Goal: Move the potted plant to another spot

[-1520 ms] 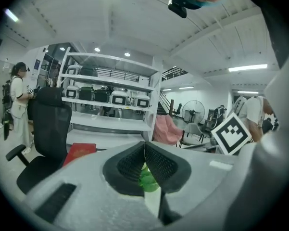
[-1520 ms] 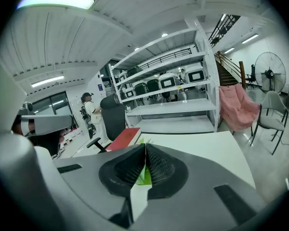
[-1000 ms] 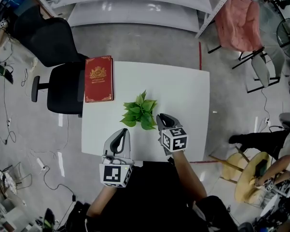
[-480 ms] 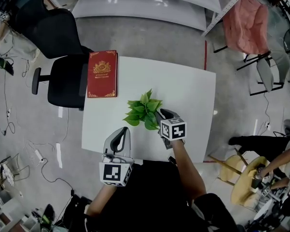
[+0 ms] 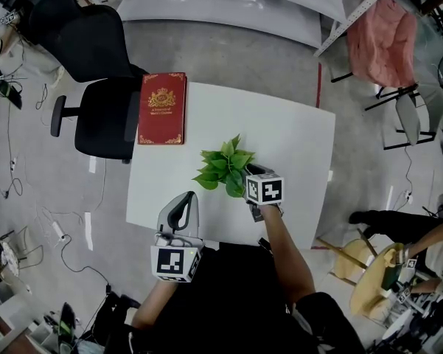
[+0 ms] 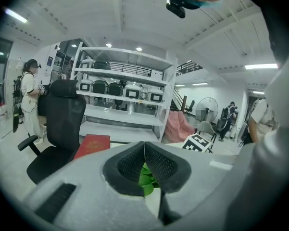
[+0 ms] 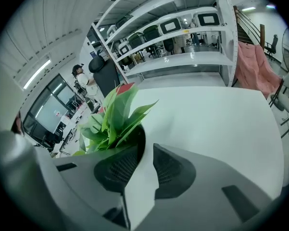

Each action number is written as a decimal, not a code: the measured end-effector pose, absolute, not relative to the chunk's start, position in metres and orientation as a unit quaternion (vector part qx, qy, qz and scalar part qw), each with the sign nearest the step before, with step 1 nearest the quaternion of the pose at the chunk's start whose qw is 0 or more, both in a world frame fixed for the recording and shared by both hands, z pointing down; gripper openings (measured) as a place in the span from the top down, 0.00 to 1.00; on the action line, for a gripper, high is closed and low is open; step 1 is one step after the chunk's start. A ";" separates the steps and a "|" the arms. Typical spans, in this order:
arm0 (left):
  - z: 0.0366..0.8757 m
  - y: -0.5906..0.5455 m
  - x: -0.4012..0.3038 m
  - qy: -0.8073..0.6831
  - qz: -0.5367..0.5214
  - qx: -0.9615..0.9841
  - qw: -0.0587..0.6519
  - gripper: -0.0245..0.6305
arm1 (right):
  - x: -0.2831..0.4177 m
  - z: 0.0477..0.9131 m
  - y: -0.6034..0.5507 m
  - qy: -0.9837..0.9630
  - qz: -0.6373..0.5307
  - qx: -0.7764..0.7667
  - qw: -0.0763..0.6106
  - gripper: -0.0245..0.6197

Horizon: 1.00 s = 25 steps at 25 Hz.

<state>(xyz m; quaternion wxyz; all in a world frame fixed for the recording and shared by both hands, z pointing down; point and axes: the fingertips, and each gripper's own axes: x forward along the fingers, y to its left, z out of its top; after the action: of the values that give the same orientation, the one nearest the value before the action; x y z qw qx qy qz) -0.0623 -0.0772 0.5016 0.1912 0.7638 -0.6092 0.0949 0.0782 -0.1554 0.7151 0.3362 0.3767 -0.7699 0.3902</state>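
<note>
1 leafy plant point(image 5: 225, 169) in pot point(image 7: 140, 186), between right tongs point(image 5: 252, 174)

Seems to be a big lab or workshop hall, with a little office furniture. Grey concrete floor point(image 5: 228, 54) with loose cables point(image 5: 15, 189) lying on it. Tall white metal shelving point(image 6: 120, 100) at the far side, loaded with a row of machines point(image 6: 131, 91) that look alike. High white ceiling point(image 6: 86, 13) with strip lights point(image 6: 262, 66), and a standing fan point(image 6: 207, 106) at the back. Black office chairs point(image 5: 96, 120) beside a plain white table point(image 5: 287, 135). A few people point(image 6: 29, 100) standing about, one near the shelving.
</note>
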 end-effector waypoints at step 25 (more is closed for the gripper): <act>0.467 -0.065 -0.033 -0.616 0.105 0.768 0.140 0.94 | 0.102 0.710 -0.158 -0.748 0.447 0.410 0.269 0.92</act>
<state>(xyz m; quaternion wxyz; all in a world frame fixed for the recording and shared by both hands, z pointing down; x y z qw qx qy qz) -0.0333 -0.0649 0.4672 0.1396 0.7678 -0.6163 0.1052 0.1020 -0.1581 0.7105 0.2693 0.4095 -0.7484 0.4468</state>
